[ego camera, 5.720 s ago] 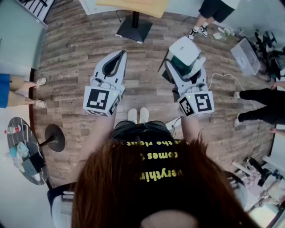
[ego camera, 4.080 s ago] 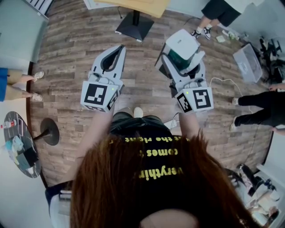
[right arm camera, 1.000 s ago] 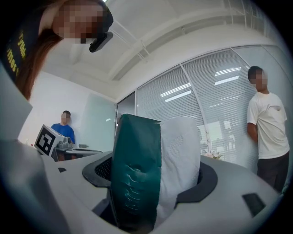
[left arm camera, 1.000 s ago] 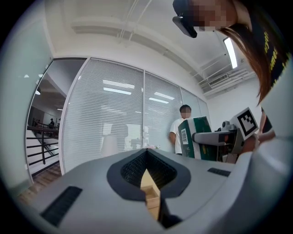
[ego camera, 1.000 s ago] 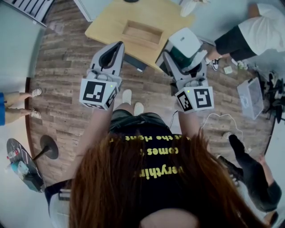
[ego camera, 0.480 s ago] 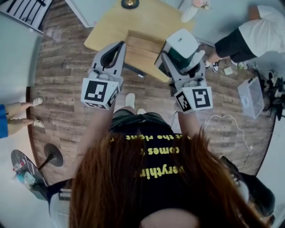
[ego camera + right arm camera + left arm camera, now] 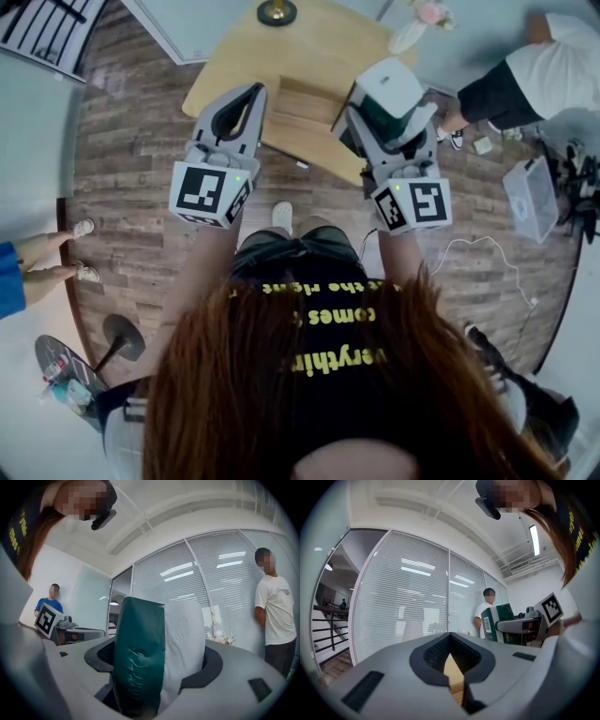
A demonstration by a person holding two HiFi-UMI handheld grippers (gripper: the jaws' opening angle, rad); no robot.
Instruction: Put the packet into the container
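In the head view my right gripper (image 7: 382,111) is shut on a green and white packet (image 7: 391,86), held upright above the near edge of a light wooden table (image 7: 246,52). The right gripper view shows the packet (image 7: 140,658) standing between the jaws, green face left, white face right. A shallow wooden container (image 7: 302,101) sits on the table between the two grippers, partly hidden by them. My left gripper (image 7: 251,94) is shut and holds nothing; in its own view the left gripper (image 7: 451,638) shows wood through the gap, with the packet (image 7: 501,620) to the right.
On the table's far side stand a black round base (image 7: 277,12) and a vase of pink flowers (image 7: 419,21). A person in a white shirt (image 7: 548,52) stands at the right. A clear bin (image 7: 531,197) and a cable (image 7: 473,251) lie on the floor; a round side table (image 7: 67,380) is at lower left.
The wooden table with its container has come into view and drawn closer under the grippers. Both grippers keep their pose; the right one still grips the packet.
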